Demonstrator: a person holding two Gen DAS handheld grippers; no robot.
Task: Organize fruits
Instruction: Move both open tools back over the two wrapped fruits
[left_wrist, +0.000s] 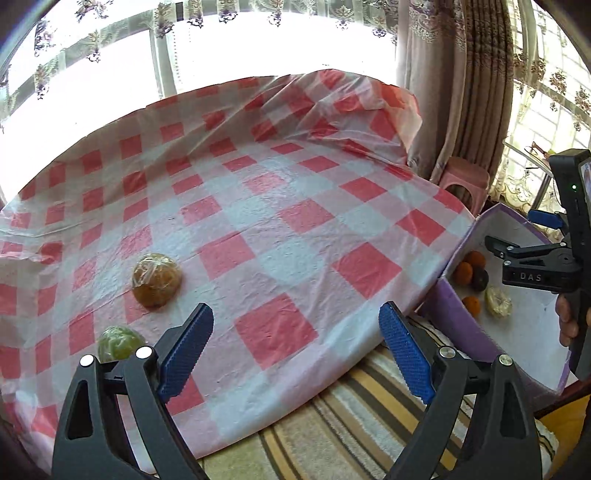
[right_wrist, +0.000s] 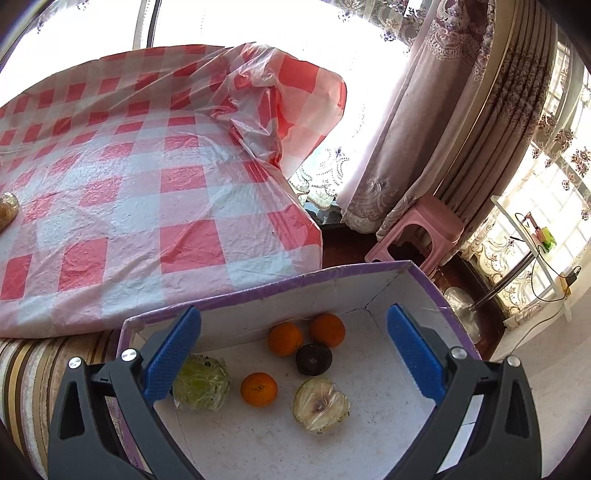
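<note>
On the red-checked tablecloth (left_wrist: 280, 221) lie a brown fruit wrapped in plastic film (left_wrist: 157, 280) and, nearer me, a green wrapped fruit (left_wrist: 118, 343), partly hidden behind my left gripper's finger. My left gripper (left_wrist: 295, 350) hangs open over the cloth's near edge with nothing between its blue pads. The purple-rimmed white box (right_wrist: 369, 273) holds three oranges (right_wrist: 285, 338), a dark round fruit (right_wrist: 314, 359), a wrapped pale cut fruit (right_wrist: 320, 404) and a wrapped green fruit (right_wrist: 202, 384). My right gripper (right_wrist: 293, 354) stands open above the box, empty.
The box (left_wrist: 513, 229) sits right of the table, with a person's hand on the other gripper's handle (left_wrist: 569, 321) over it. A pink stool (right_wrist: 417, 229), heavy curtains (right_wrist: 461, 110) and a stand's metal base (right_wrist: 461, 306) lie beyond. A striped rug (left_wrist: 332, 435) covers the floor below.
</note>
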